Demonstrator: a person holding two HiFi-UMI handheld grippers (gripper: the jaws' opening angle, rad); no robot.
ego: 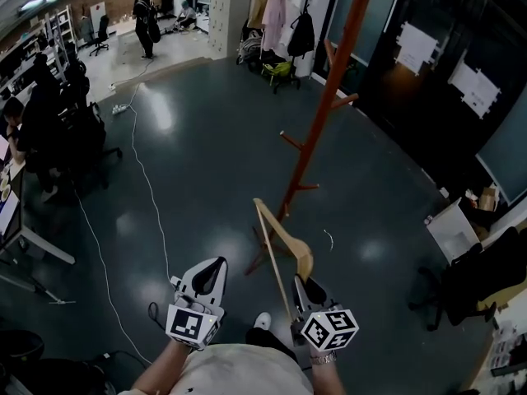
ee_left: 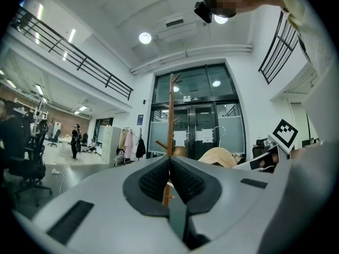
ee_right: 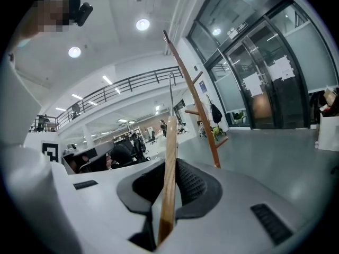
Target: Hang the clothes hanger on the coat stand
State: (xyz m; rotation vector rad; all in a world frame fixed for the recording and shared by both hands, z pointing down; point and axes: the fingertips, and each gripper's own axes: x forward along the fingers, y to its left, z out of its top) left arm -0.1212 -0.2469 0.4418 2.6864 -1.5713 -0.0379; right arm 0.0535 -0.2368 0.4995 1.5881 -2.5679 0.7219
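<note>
No text, brand or number can be read in any view. The white paper sheets (ego: 416, 46) on the dark glass wall, upper right of the head view, are too small to read. The small blue wall sign (ee_left: 139, 119) left of centre in the left gripper view is blurred. The white marker cubes (ego: 328, 329) at the bottom of the head view carry only black square patterns.

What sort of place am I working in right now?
Most likely an open-plan office with a tall entrance hall: office chairs at desks along one side, glass doors behind the coat stand, and a mezzanine railing overhead.
</note>
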